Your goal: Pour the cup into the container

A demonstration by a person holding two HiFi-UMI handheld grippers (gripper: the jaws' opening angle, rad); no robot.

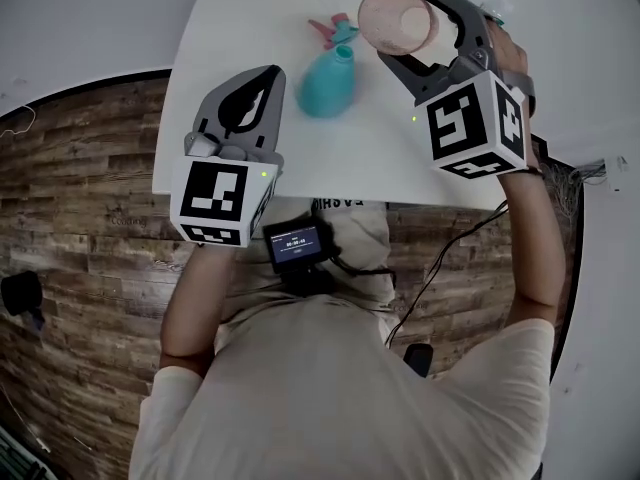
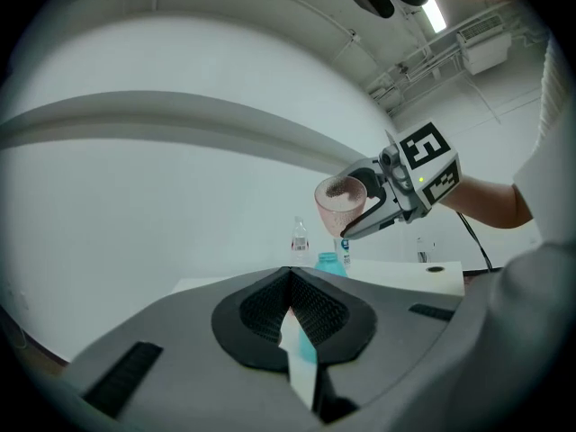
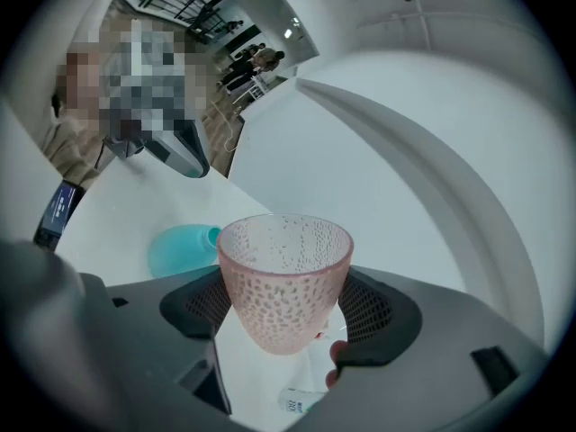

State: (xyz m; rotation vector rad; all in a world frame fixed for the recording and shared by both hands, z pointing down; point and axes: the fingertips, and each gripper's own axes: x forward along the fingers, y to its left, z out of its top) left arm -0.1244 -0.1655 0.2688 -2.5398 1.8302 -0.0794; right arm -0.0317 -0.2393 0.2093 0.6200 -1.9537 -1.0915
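Right tool (image 1: 407, 25) gripping one pink cup (image 1: 396, 14), near one teal container (image 1: 328, 84).

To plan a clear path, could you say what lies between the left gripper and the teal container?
Only bare white table lies there, as the head view shows.

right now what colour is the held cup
The cup is pale pink, dimpled; clearest in right gripper view.

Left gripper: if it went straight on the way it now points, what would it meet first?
Probably the teal bottle, which stands ahead, just past the closed tips of the left gripper in its own view. The head view puts it slightly to the right, so a miss is possible.
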